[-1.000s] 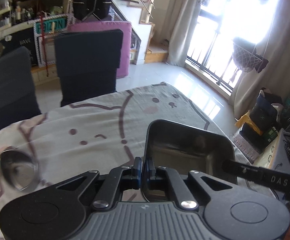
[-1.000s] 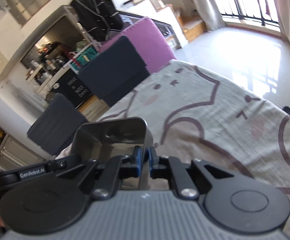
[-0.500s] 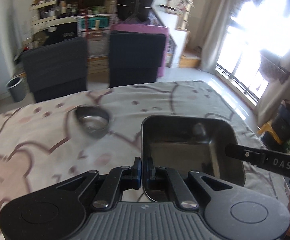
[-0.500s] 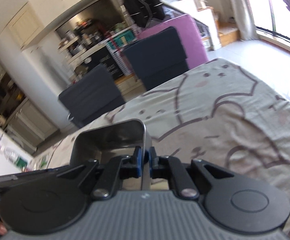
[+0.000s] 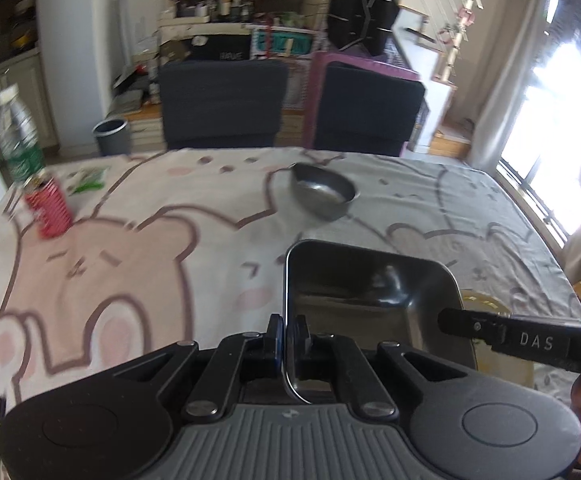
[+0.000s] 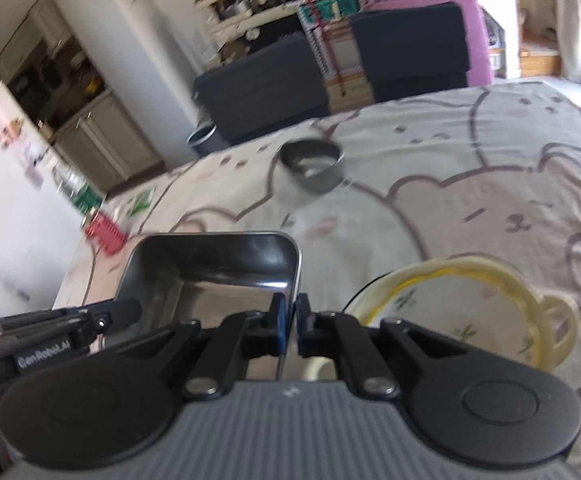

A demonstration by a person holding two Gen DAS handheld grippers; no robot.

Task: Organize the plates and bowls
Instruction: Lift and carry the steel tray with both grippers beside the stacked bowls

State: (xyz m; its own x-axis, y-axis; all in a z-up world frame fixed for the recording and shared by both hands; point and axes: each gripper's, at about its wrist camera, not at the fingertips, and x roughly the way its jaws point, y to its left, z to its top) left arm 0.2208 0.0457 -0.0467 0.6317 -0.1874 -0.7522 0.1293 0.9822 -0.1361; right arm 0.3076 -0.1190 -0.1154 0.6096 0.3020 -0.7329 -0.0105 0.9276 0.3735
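You have both grippers clamped on the same square metal tray (image 5: pixel 374 292), one on each side. Your left gripper (image 5: pixel 289 334) pinches the tray's left wall between its closed fingers, and your right gripper (image 6: pixel 289 322) pinches the right wall the same way. The tray hangs above the near part of the tabletop (image 5: pixel 150 248), which is covered by a cloth printed with cartoon bears.

A round metal bowl (image 5: pixel 324 196) sits on the cloth toward the far edge, well apart from the tray. Just to the right of the tray, near the near edge, stands a cream bowl (image 6: pixel 474 312) with a yellow rim line and a side handle.

By the far left corner stand a red can (image 5: pixel 48 210) and a clear water bottle (image 5: pixel 18 136). Two dark chairs (image 5: pixel 222 104) stand behind the far edge.
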